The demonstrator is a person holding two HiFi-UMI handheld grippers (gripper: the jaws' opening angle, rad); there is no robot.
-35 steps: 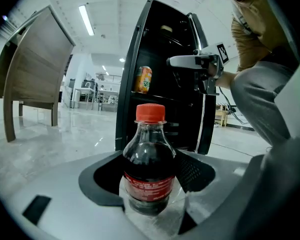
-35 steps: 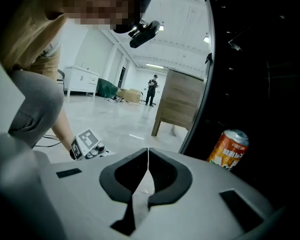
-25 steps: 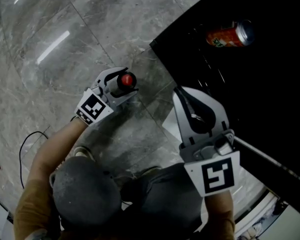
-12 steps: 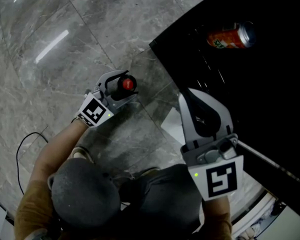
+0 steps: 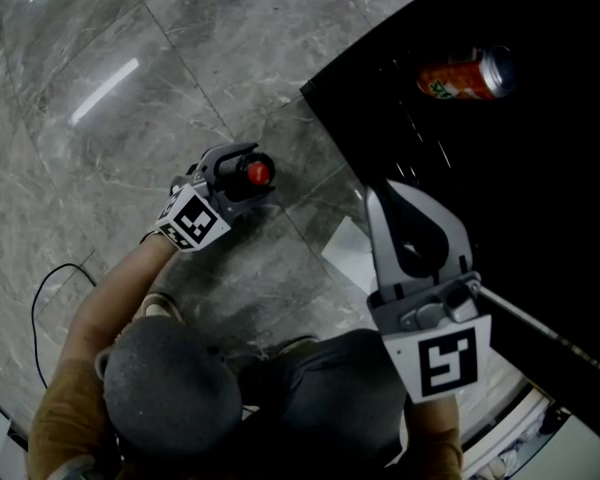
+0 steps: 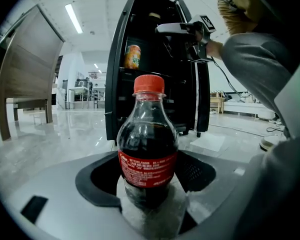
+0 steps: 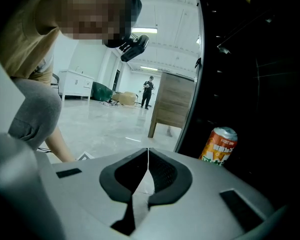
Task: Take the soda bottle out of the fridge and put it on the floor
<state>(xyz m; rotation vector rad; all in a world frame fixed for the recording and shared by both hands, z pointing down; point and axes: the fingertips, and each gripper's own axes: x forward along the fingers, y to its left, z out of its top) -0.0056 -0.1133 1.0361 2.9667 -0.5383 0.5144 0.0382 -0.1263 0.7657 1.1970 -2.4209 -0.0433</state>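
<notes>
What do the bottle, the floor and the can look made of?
Bottle: clear glossy plastic, probably; dark drink shows through, red cap. Floor: polished grey stone or stone-look tile; veins, joint lines, mirrored light streaks. Can: thin metal, likely aluminium; bright silver top rim, printed orange side.

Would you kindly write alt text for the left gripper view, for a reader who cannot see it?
A cola bottle with a red cap stands upright between the left gripper's jaws, over a glossy floor. Behind it an open black fridge holds an orange can, with the right gripper raised beside it.
</notes>
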